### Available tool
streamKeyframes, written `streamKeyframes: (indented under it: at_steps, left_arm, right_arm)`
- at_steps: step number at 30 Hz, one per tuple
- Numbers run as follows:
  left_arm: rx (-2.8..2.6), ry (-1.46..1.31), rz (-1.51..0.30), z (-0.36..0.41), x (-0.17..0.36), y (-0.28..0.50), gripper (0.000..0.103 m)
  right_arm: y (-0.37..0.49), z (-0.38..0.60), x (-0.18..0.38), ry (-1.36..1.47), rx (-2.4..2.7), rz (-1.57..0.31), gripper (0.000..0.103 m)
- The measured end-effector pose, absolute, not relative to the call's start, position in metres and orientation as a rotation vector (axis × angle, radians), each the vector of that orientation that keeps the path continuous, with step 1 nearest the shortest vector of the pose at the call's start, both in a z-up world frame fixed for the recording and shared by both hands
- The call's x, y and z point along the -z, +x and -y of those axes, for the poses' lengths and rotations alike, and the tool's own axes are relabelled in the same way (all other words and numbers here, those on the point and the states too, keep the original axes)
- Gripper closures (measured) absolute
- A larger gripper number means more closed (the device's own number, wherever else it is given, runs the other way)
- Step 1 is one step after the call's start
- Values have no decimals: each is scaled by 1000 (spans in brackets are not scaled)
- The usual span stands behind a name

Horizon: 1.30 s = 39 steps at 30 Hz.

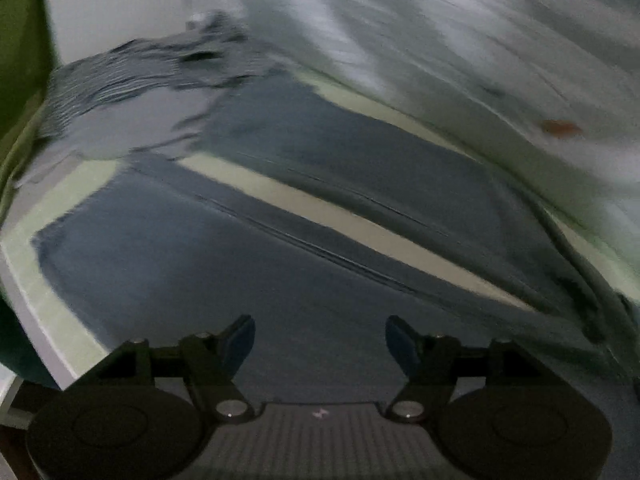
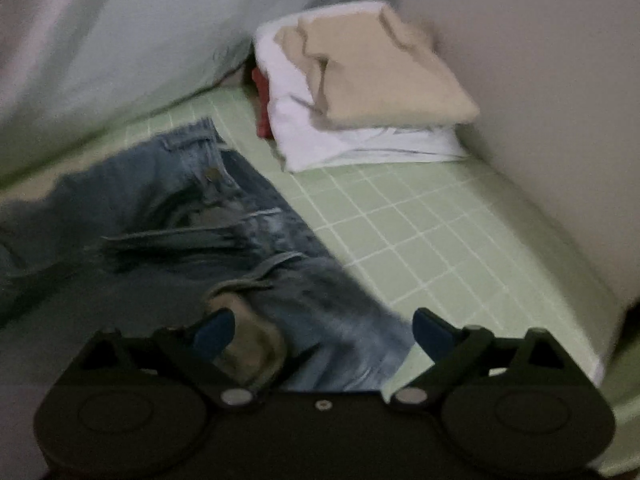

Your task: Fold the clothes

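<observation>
A pair of blue jeans (image 1: pixel 192 264) lies spread on a pale green surface (image 1: pixel 328 216), both legs stretching away in the blurred left wrist view. My left gripper (image 1: pixel 320 342) hangs open over one leg with nothing between its pads. In the right wrist view the jeans' waistband and pocket area (image 2: pixel 208 208) lies crumpled on the green gridded mat (image 2: pixel 420 232). My right gripper (image 2: pixel 322 332) stands wide open above the jeans' waist end, and a turned-out pocket lining (image 2: pixel 252 344) sits beside its left fingertip (image 2: pixel 216 334). Neither gripper holds any cloth.
A stack of folded clothes, beige (image 2: pixel 384 68) on white (image 2: pixel 344 140) with something red (image 2: pixel 262 100) behind, sits at the mat's far corner against a wall (image 2: pixel 540 100). A grey-blue crumpled garment (image 1: pixel 132 92) lies at the far left. Pale draped fabric (image 1: pixel 460 40) lies beyond the jeans.
</observation>
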<state>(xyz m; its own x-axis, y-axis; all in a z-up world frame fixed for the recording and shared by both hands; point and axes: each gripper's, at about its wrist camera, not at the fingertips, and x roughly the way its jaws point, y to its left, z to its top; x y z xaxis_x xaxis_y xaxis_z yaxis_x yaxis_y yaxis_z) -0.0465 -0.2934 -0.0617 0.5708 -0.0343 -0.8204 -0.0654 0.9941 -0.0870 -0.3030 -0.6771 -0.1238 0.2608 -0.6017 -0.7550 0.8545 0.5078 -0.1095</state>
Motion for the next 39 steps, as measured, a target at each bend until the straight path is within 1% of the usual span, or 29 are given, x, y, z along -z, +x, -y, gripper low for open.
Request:
streamKeyframes:
  at_steps: [4,5,6,7,8,9,10,12,16,18,20,21,23,24,25,26,28,33,35,37,39]
  left_arm:
    - [99,-70,-1017,352,62,-82,29]
    - [139,-32,-1025,366,63,-91,29]
    - [168,13,-1029,378,65,-99,29]
    - [183,47,-1028,387,66,-104,29]
    - [190,69,-1026,394,66,-106,29]
    - [197,91,-1024,401,66,-108,29]
    - [202,99,-1022,406,67,-108,29]
    - [202,81,-1024,411,68,-103,29]
    - [194,75,-1027,416,68,-92,29]
    - [190,73,-1034,417,69,-91,29]
    - [176,63,-1048,414,71,-87,29]
    - [164,57,-1053,413,72,-84,29]
    - [135,43,-1059,411,73,-79,29]
    - [116,34,-1058,408,73,-77,29]
    - [98,25,-1058,405,73,-74,27]
    - [80,16,-1057,402,74,-72,25]
    - [53,-1,-1059,397,74,-67,25]
    - [11,-16,-1069,394,75,-55,25]
    - [-2,-14,-1072,395,75,-50,25]
    - [-12,-5,-1077,398,77,-45,25]
    - [-22,1,-1086,400,78,-40,25]
  right_arm:
    - [-298,704,143,330,871,-904,7]
    - [-297,708,146,335,837,-911,8]
    - [-298,710,149,346,807,-909,12]
    - [-301,711,151,366,782,-890,24]
    - [-305,711,151,388,765,-857,33]
    - [-308,708,150,387,762,-847,48]
    - [-310,706,148,386,759,-837,65]
    - [-316,701,146,384,756,-818,73]
    - [-335,698,142,378,844,-820,74]
    - [-341,699,139,375,870,-857,73]
    - [-342,702,132,394,878,-891,68]
    - [-341,703,126,399,880,-887,60]
    - [-340,701,110,380,898,-830,40]
    - [-336,704,102,366,906,-788,18]
    - [-332,706,95,354,910,-745,4]
    - [-324,712,90,353,893,-706,2]
    - [-302,727,86,368,828,-660,0]
    - [-233,770,100,412,674,-646,0]
    - [-208,790,113,451,648,-676,10]
    - [-188,811,128,501,636,-728,32]
    - [-177,821,137,520,602,-761,37]
